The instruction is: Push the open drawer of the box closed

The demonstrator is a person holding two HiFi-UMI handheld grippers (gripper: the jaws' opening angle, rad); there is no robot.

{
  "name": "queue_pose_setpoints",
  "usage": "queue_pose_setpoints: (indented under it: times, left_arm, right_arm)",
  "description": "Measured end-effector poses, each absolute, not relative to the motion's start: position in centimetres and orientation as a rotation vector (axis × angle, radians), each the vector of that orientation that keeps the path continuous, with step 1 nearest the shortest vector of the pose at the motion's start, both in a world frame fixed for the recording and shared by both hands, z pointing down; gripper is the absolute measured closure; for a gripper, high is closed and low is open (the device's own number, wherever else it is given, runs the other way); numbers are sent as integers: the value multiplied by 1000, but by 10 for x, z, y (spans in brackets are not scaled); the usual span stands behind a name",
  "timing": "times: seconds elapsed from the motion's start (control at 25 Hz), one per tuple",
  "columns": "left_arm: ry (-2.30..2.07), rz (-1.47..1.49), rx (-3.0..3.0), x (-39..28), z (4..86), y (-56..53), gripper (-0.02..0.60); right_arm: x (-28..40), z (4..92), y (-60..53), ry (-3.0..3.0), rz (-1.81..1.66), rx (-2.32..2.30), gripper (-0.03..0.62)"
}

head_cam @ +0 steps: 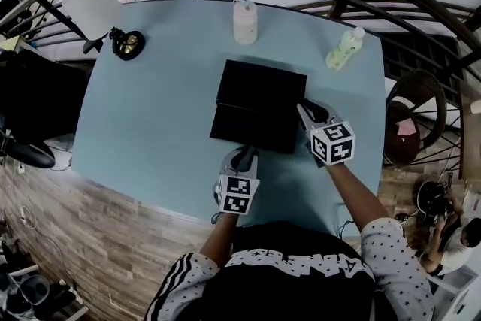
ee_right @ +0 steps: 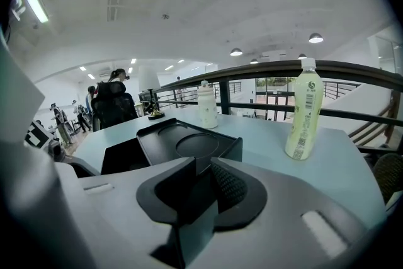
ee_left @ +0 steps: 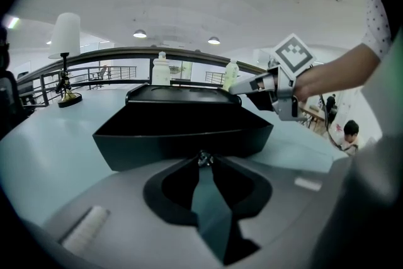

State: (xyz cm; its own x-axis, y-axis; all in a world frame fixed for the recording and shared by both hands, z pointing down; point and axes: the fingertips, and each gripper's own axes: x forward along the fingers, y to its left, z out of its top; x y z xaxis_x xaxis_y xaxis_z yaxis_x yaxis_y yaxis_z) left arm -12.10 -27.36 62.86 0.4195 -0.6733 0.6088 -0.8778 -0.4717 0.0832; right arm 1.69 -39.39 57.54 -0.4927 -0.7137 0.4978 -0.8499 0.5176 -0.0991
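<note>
At the centre of the desk (head_cam: 150, 101) sits the black box (head_cam: 263, 85), its drawer (head_cam: 252, 128) pulled out toward the near edge. Left gripper (head_cam: 243, 152): jaws closed together, empty, tips at the drawer front. Right gripper (head_cam: 304, 110): jaws slightly apart, holding nothing, at the box's right-hand corner.

No writing here can be read. The pale green bottle (ee_right: 303, 111) right of the black box (ee_right: 189, 147) carries a barcode and print too small to make out. White lettering on the person's dark shirt (head_cam: 301, 264) is illegible.
</note>
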Motion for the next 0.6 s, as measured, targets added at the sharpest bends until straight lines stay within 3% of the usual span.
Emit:
queue_pose_setpoints:
  times: [0.6]
  left_arm:
    - [-1312, 714, 2291, -116, 631, -288, 581]
  right_arm:
    - [17, 577, -393, -2366, 438, 1269, 537]
